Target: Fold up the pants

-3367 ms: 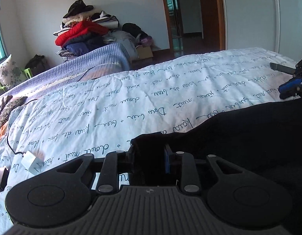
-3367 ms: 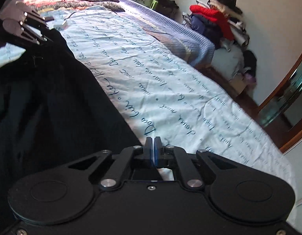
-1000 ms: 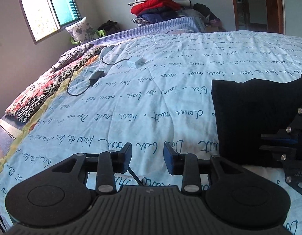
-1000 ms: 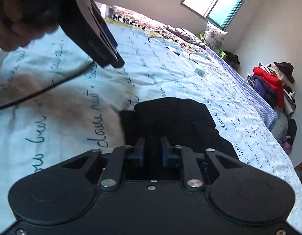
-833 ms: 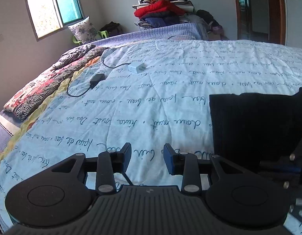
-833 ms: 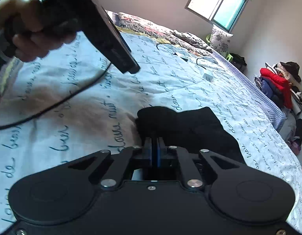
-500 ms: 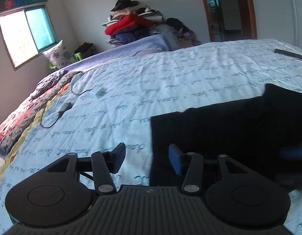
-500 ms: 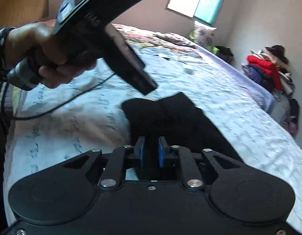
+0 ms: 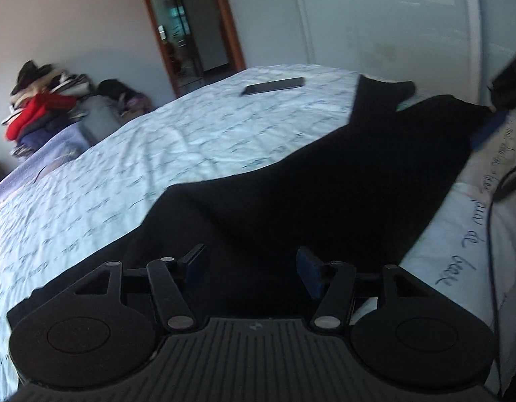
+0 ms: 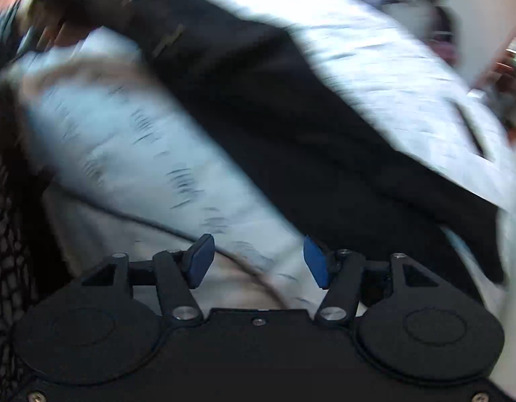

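The left gripper [image 9: 248, 264] pointed down at a slant over the near end of the black pants [image 9: 325, 181]. Its two blue pads [image 9: 310, 269] stood apart, and they had just been opening wider. The dark cloth lay under the gap, but the pads did not press on it.

The right gripper [image 10: 256, 261] also tipped down toward the bed. Its blue pads [image 10: 201, 259] stood apart too, and they had just been opening from almost together. Only the pale bedspread [image 10: 150, 167] showed between them, with the pants [image 10: 291, 117] lying just past them. That picture was very blurry. A person's hand [image 10: 62, 28] showed in its top left corner, holding something dark, though the blur hid what it was.

The pants lay flat on the bed in a long dark strip. In the left view they ran from the near edge away to the far right, where one end split into two points.

The bedspread [image 9: 191, 140] was pale blue with dark handwriting all over it. A black phone [image 9: 274, 85] lay on it farther back, apart from the pants. A thin black cable [image 9: 492, 221] ran down the right side. Behind the bed stood a plain wall, a brown wooden doorway [image 9: 194, 30], and a white wardrobe [image 9: 392, 16]. A pile of clothes [image 9: 43, 100] with something red in it sat by the far left corner.
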A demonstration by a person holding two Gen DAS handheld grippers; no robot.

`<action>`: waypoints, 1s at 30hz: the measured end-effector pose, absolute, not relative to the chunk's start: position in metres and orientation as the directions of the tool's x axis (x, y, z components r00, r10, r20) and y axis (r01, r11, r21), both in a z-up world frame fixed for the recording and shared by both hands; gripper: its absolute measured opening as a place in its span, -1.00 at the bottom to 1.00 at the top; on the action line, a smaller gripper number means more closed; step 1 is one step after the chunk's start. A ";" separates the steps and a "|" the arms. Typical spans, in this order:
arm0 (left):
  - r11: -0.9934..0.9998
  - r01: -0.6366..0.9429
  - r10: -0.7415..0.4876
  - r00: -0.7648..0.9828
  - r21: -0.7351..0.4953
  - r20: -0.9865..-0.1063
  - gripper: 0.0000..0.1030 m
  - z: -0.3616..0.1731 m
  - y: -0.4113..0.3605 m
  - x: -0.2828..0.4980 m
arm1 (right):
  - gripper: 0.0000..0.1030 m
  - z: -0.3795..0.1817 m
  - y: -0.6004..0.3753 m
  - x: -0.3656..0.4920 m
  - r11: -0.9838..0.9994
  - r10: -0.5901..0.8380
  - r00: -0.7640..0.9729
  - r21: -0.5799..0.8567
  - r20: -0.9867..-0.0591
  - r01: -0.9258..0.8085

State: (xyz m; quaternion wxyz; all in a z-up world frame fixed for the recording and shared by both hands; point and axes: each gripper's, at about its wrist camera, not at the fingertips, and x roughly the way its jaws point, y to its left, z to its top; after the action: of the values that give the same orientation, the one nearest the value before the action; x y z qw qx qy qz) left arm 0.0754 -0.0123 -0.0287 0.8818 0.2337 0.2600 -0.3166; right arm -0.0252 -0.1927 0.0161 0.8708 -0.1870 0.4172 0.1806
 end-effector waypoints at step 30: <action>0.602 0.785 -0.518 0.524 0.147 -0.676 -0.99 -0.064 -0.097 0.064 | 0.35 -0.032 -0.403 0.194 0.973 -0.226 0.737 -0.111 -0.637 0.203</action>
State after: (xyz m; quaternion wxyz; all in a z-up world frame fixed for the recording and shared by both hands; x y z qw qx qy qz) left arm 0.0637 -0.0970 -0.0638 0.8438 0.2237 0.2981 -0.3860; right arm 0.1941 -0.4034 -0.0322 0.9317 -0.0169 0.3440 -0.1151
